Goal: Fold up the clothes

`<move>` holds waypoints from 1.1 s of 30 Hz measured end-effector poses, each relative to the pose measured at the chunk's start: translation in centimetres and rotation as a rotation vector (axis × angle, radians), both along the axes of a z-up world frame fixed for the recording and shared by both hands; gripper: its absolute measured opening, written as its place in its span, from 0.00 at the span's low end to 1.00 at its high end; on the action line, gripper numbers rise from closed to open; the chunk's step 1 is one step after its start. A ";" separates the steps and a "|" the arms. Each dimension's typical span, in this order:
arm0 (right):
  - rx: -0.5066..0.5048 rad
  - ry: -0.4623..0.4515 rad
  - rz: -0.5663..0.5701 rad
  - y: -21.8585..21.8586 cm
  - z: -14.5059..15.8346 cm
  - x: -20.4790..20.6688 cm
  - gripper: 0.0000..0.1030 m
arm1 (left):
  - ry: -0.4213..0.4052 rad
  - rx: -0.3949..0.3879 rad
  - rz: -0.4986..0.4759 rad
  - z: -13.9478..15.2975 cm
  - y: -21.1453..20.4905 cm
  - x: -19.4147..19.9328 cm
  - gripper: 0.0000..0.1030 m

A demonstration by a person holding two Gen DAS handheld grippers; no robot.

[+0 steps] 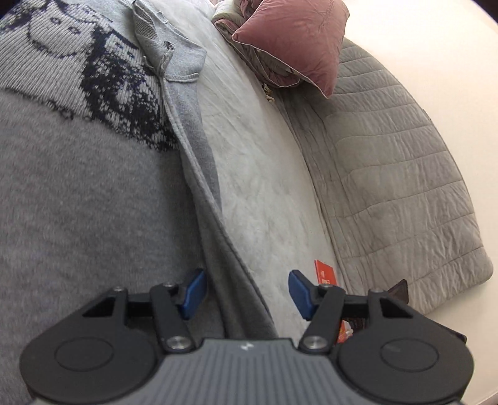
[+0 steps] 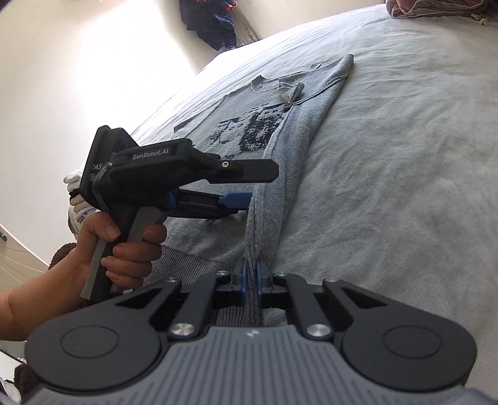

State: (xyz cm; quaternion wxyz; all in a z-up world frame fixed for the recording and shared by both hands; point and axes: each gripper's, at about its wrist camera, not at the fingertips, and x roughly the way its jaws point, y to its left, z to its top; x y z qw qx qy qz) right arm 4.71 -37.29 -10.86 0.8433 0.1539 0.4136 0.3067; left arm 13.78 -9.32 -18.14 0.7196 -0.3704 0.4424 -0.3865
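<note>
A grey knit sweater [image 1: 77, 202] with a dark blue pattern lies flat on the bed; in the right wrist view the sweater [image 2: 249, 134] has its right side folded in lengthwise. My right gripper [image 2: 251, 275] is shut on the folded edge at the sweater's hem. My left gripper [image 1: 247, 293] stands open, with the long folded edge running between its blue pads and neither pad pressing on it. The right wrist view shows the left gripper [image 2: 258, 185] from the side, held by a hand [image 2: 124, 246], its tips at the sweater's folded edge.
The bed's pale sheet [image 1: 249, 155] lies right of the sweater. A pink pillow [image 1: 292, 40] and a quilted grey blanket [image 1: 389, 155] lie beyond it. A red card [image 1: 325, 272] sits by the blanket's edge. Dark clothes [image 2: 211, 18] hang at the far wall.
</note>
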 end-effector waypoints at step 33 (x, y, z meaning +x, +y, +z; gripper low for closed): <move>0.001 0.080 0.162 7.6 -0.6 3.3 0.17 | -0.054 0.059 0.247 2.4 8.2 2.7 0.68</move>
